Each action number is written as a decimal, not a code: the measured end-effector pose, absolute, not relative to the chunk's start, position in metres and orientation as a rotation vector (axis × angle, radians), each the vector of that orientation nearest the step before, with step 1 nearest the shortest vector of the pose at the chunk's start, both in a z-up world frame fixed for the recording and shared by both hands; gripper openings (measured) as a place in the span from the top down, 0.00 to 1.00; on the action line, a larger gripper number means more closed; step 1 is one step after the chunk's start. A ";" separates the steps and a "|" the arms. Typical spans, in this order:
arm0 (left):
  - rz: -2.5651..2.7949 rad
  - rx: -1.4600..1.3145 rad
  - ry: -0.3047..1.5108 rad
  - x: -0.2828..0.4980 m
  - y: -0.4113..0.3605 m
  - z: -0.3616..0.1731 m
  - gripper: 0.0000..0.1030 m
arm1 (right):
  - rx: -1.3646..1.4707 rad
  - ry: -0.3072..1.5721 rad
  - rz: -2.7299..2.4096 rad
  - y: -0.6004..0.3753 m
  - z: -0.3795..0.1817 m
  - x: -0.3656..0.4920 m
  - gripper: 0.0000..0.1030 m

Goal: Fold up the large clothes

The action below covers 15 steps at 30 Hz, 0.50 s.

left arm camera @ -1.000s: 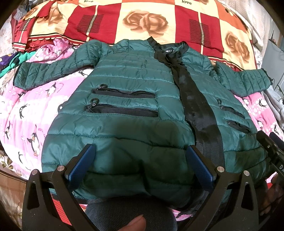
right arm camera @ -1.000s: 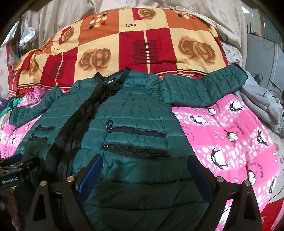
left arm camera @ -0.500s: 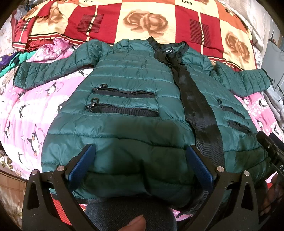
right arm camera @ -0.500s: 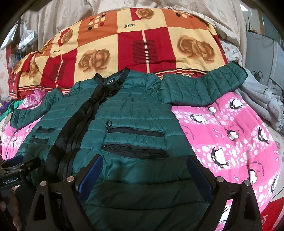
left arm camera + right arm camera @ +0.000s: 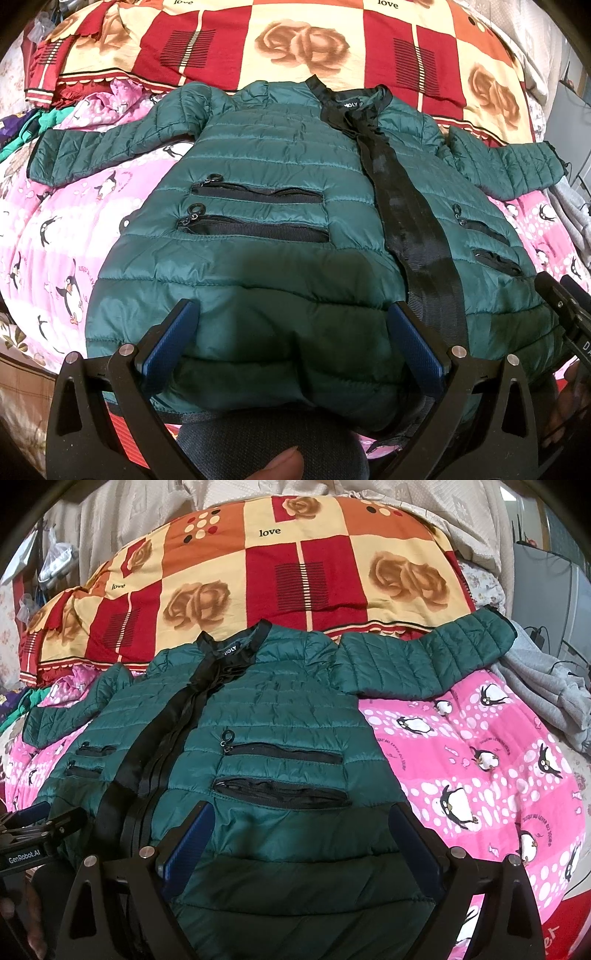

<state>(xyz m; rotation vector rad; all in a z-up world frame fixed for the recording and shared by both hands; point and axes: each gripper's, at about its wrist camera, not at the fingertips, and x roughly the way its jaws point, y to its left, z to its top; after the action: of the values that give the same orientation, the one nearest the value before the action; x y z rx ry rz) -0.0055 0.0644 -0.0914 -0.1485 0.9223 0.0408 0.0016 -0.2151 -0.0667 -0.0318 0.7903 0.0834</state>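
Jacket: we found the green quilted jacket spread front-up on the bed, over the pink penguin blanket, collar toward the red and yellow rose blanket, hem toward us.
Long axis: it ran from hem to collar, straight away from both tools, marked by the black zipper placket.
Sleeves: the left sleeve and the right sleeve lay stretched out sideways from the jacket's shoulders, well apart from the hem.
Left tool: the left tool hung over the hem on the left of the placket, its blue pads wide apart, holding nothing.
Right tool: the right tool hung over the hem on the right of the placket, likewise spread and empty; whether the pads touched the fabric we could not tell.
Nearer hand: we judged each tool nearer its own half of the hem, so the coming move could be a two-handed one along the long axis, or one sleeve each.
Around the jacket: grey clothing lay beyond the right cuff.
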 end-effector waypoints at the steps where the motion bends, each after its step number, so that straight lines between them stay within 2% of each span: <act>1: 0.042 -0.148 0.922 -0.006 0.064 -0.091 0.00 | -0.032 0.789 0.082 -0.215 -0.067 0.002 0.08; 15: 0.042 -0.147 0.922 -0.005 0.064 -0.091 0.00 | -0.032 0.787 0.083 -0.215 -0.067 0.002 0.08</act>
<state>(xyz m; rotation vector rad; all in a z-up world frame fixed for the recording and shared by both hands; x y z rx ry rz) -0.0052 0.0637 -0.0910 -0.1468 0.9223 0.0422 0.0017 -0.2152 -0.0669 -0.0316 0.7874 0.0826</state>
